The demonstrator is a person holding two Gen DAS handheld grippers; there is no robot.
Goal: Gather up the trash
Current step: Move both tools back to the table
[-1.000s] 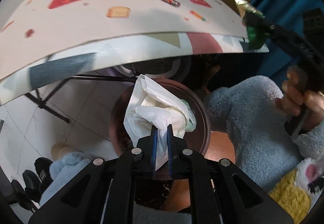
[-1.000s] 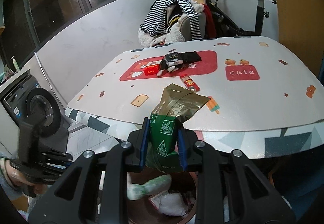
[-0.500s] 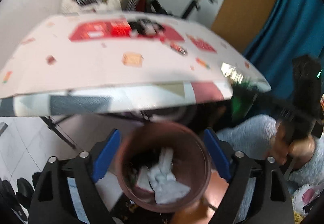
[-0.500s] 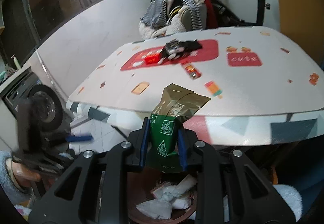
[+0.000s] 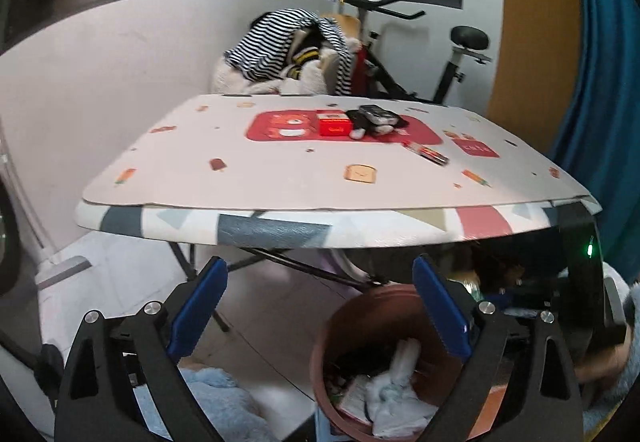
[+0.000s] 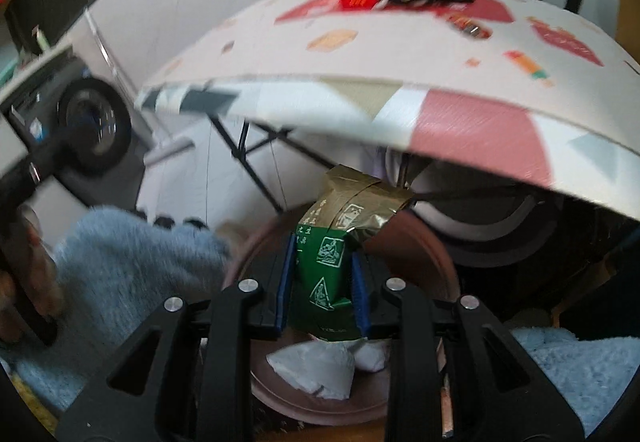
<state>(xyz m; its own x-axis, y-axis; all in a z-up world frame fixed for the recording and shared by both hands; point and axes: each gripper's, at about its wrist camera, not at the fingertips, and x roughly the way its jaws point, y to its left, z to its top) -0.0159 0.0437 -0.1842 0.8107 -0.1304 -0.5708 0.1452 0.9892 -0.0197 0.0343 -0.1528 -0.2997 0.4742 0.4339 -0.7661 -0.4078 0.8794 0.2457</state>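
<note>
My left gripper [image 5: 320,274] hangs above and left of the brown round bin [image 5: 360,306]. Its jaws are opening wide and nothing is between them. Crumpled white paper [image 5: 392,394] lies in the bin. My right gripper [image 6: 322,254] is shut on a green and gold snack packet [image 6: 352,202]. It holds the packet below the table edge, over the bin [image 6: 436,254], where the white paper [image 6: 316,366] shows beneath. On the patterned table [image 5: 280,170] lie a red box [image 5: 335,125], a black object [image 5: 374,118] and a small red wrapper [image 5: 428,154].
Black folding table legs [image 5: 280,258] cross behind the bin. A chair piled with striped clothes [image 5: 288,46] and an exercise bike [image 5: 460,54] stand behind the table. A blue curtain [image 5: 600,102] hangs at right. A washing machine [image 6: 92,122] is at left. Blue fluffy sleeves [image 6: 132,254] flank the bin.
The left gripper let go of the white paper, which dropped into the bin, then opened wide and tilted up. The right gripper sank with the packet from table height to just over the bin.
</note>
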